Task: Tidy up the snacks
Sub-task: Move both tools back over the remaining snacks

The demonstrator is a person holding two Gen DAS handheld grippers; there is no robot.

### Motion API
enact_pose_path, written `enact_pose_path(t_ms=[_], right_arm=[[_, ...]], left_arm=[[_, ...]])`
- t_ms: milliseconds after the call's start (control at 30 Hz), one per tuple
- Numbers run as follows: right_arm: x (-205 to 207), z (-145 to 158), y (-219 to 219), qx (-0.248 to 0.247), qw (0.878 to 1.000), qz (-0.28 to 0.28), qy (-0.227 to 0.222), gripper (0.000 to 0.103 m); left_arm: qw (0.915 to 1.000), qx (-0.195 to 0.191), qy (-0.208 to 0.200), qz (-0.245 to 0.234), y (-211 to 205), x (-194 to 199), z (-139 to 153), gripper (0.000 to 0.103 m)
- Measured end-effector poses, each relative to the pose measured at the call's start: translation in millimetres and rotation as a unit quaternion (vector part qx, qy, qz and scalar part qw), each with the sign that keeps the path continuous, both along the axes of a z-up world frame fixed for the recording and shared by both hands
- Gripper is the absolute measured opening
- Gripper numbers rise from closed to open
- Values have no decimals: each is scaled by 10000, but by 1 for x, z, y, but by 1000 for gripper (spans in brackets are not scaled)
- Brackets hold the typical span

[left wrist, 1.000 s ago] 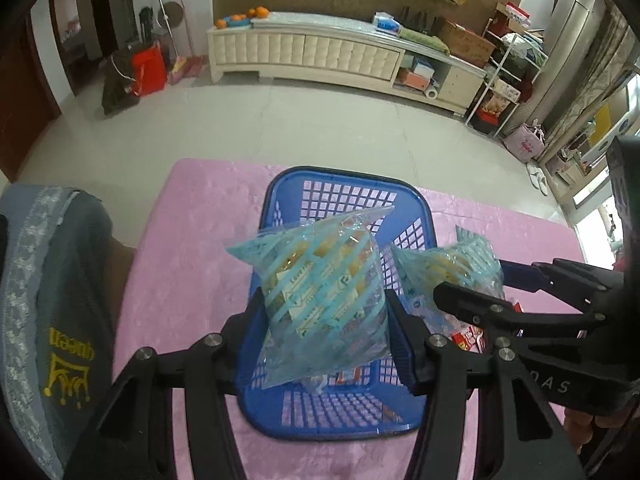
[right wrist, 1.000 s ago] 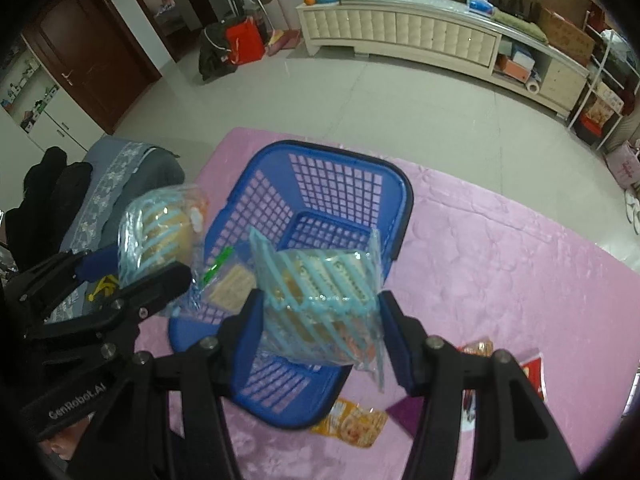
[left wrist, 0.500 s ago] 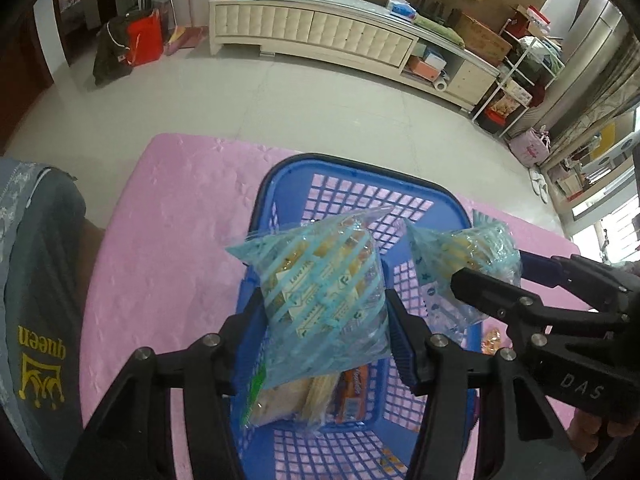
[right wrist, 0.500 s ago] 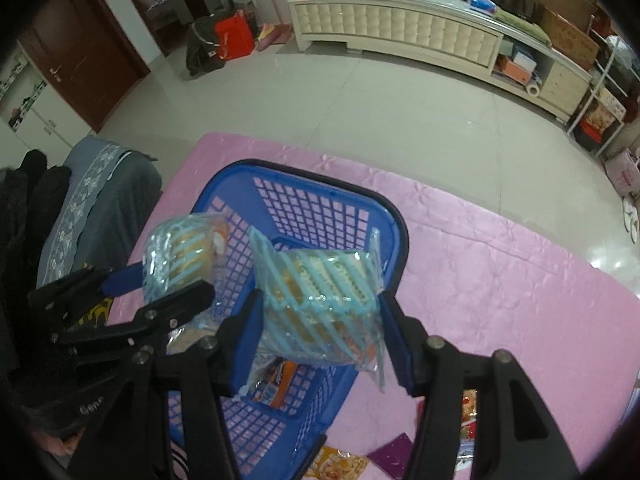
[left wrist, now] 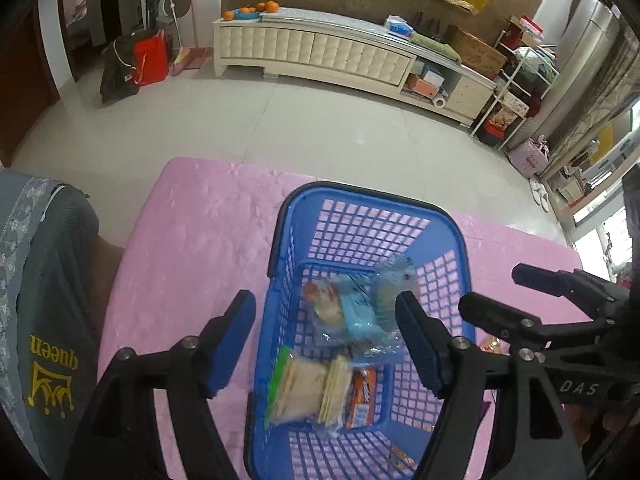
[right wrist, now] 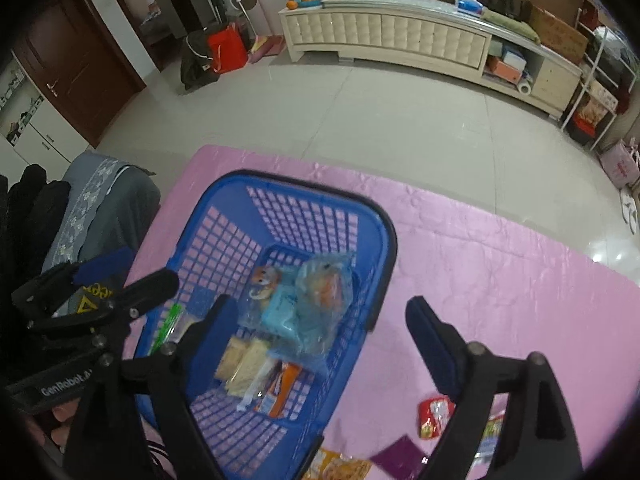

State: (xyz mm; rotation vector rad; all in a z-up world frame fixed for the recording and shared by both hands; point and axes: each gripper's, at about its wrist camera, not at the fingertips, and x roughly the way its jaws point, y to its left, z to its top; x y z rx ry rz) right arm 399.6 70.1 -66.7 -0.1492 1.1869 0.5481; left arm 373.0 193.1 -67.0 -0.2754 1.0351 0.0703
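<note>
Tablecloth (right wrist: 500, 280), pink and quilted, covers the work surface and carries everything we list here. Basket (right wrist: 224, 216), blue plastic lattice, sits on it as the collecting bin for the snacks, long axis running toward twelve o'clock in both wrist views. Striped packets (right wrist: 316, 304), two pale-blue clear wrappers with cakes inside, lie blurred and tilted against each other in the middle of the basket, one leaning on the wall at three o'clock in the left view; we judge them just dropped and not yet settled. Sandwich biscuit packs (left wrist: 308, 390) and an orange wrapper (left wrist: 360, 396) lie flat on the basket floor toward six o'clock, under the striped pair. Loose snacks (right wrist: 434, 416), red, purple and yellow, wait on the cloth at five o'clock of the basket in the right view, unsorted. Left gripper (left wrist: 324, 340): jaws opening, nothing pressed between them, poised above the basket interior. Right gripper (right wrist: 316, 340): jaws opening wide, empty, straddling the basket's three o'clock rim, one finger over the interior and one over the cloth.
</note>
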Motion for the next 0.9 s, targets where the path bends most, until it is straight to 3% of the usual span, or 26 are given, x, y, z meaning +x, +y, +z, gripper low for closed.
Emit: enact_pose_path(t_ms=[633, 900], right_arm=[[-87, 102, -49, -128, 9971, -229, -717, 89], [-125, 128, -67, -138, 9947, -288, -978, 89]], left_arm=[[9983, 182, -522, -167, -40, -91, 83, 70], [9956, 303, -814, -358, -67, -124, 112, 70]])
